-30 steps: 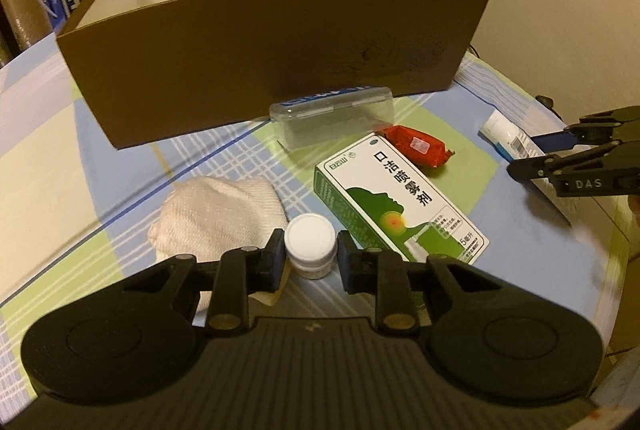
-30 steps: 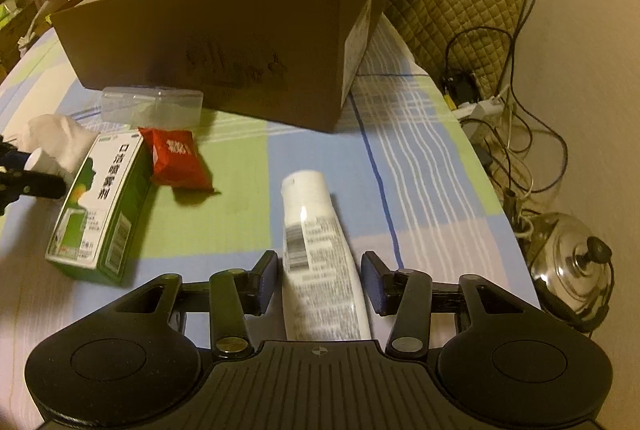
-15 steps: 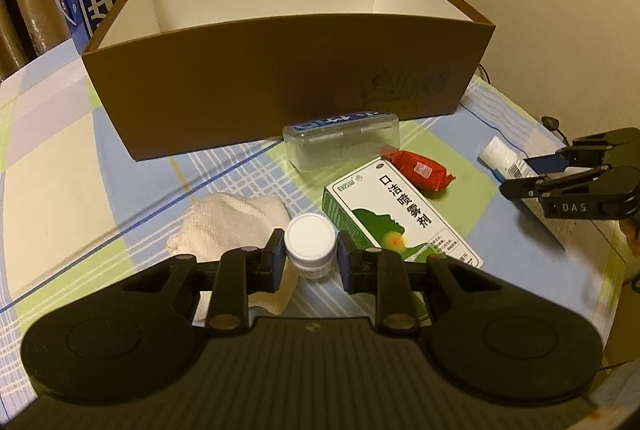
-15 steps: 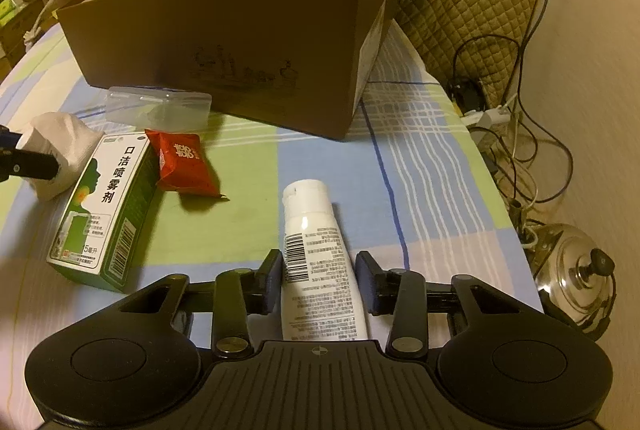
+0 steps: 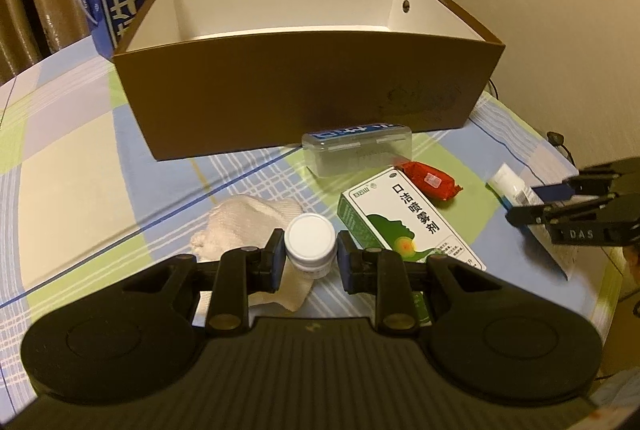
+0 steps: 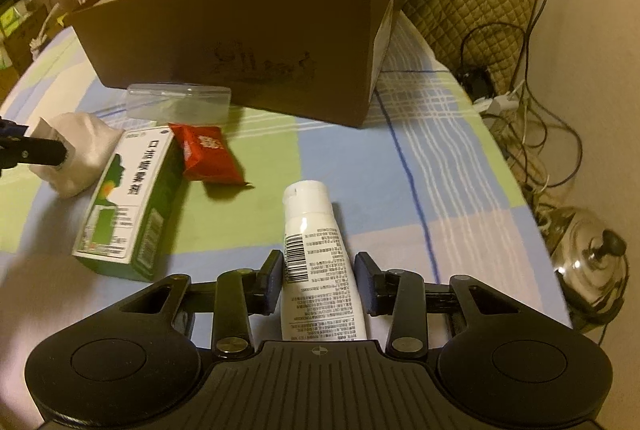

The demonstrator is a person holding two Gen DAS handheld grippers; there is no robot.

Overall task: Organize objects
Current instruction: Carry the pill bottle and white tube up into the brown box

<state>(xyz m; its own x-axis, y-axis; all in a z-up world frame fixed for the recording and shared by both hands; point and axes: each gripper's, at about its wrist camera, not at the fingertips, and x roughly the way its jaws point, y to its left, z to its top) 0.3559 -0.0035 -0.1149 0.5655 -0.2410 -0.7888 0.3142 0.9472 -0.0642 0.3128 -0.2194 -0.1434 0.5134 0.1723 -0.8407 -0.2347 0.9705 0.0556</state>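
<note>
My left gripper [image 5: 311,257] is clamped on a small white-capped jar [image 5: 310,245], its pads pressed to both sides of the jar. Just behind and under it lies a crumpled white cloth [image 5: 244,220] on the checked tabletop [image 5: 72,166]. To the right of the jar lies a green and white medicine box [image 5: 404,218], flat, with a red snack packet [image 5: 431,180] touching its far corner. Beyond them a clear plastic case [image 5: 357,153] sits just in front of the big brown cardboard box [image 5: 304,94], which stands open with a white inside.

My right gripper [image 6: 319,278] squeezes a white tube [image 6: 316,262], cap pointing away from me toward the box. The medicine box is to the left of the tube, the red packet beside it. Off the tabletop's right edge are cables [image 6: 536,118] and a metal kettle [image 6: 592,262].
</note>
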